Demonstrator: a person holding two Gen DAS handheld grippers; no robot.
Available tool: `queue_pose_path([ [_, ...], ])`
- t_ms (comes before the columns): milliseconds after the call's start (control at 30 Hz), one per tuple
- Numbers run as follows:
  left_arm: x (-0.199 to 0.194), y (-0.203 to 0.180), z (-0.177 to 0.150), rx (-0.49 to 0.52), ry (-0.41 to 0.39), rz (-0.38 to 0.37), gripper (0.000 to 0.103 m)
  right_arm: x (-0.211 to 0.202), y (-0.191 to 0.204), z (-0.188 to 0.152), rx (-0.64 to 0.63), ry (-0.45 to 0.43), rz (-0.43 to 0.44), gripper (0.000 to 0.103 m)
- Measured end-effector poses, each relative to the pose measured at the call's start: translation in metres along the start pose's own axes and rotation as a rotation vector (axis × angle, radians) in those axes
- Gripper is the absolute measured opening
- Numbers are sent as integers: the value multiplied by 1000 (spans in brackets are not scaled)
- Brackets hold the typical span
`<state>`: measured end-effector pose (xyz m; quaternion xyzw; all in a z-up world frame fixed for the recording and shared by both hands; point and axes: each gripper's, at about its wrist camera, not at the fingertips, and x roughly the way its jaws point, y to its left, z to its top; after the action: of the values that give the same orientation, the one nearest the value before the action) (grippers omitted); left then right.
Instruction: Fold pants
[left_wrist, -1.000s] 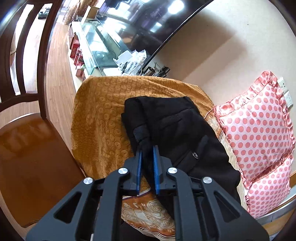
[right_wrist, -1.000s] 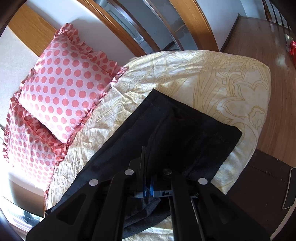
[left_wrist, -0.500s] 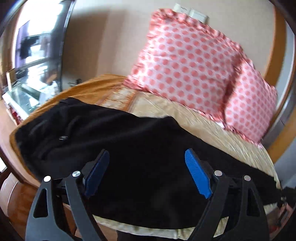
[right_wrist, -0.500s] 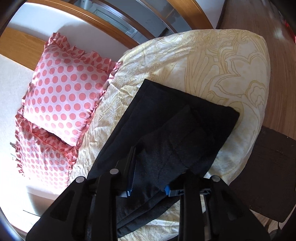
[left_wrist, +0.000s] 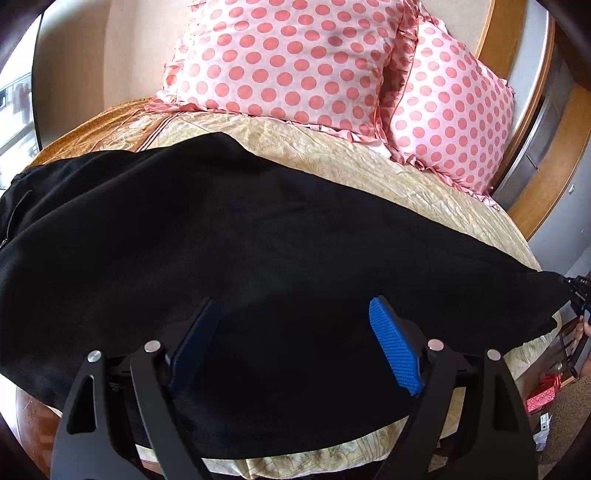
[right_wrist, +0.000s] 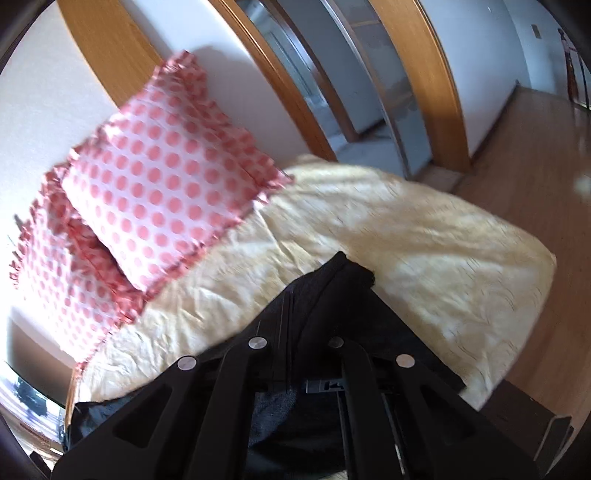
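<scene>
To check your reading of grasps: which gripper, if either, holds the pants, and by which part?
The right gripper is shut on the black pants at their end, cloth bunched between its fingers. The left gripper is open, holding nothing.

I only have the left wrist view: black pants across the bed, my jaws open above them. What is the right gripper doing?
Observer: The right gripper is shut on the pants; a bunched end pokes out past its tips.
Operator: What lies under it?
Observer: The pale yellow cover, with the pillows off to its left.
Operator: And beyond the bed?
Observer: Wooden floor.
</scene>
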<state>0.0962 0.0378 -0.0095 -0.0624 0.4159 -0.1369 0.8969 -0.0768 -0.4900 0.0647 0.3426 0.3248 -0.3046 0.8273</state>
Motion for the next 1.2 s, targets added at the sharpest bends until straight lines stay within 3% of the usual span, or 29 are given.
queue_pose_path([
  [100,4,-7,-6,28,12,-9,86,11,-22,-21,15,99,-54,3],
  [167,5,-13,-10,67,5,4,91,6,-28,-27,26,116,-49,6],
  [267,3,-22,-14,117,-31,28,101,-18,-26,-21,-3,47,-152,28],
  [333,0,-28,-19,148,-63,36,101,-35,-16,-9,-59,-51,-227,67],
  [367,-1,-32,-21,171,-76,49,101,-39,-7,-2,-93,-77,-226,70],
  [500,1,-52,-28,285,-85,103,101,-14,32,15,-167,2,-64,69],
  [567,0,-58,-32,316,-103,119,101,12,52,21,-174,67,-27,60],
  [633,0,-61,-34,318,-96,103,101,44,80,21,-244,119,-57,51],
  [733,1,-58,-36,302,-68,72,101,74,109,12,-309,208,-42,50],
  [833,2,-54,-37,284,-56,61,101,80,127,-3,-370,208,-109,50],
  [1033,8,-53,-35,256,-35,34,101,102,122,-18,-428,251,-294,50],
  [1200,1,-48,-34,221,-64,-6,101,108,113,-12,-399,197,-257,51],
])
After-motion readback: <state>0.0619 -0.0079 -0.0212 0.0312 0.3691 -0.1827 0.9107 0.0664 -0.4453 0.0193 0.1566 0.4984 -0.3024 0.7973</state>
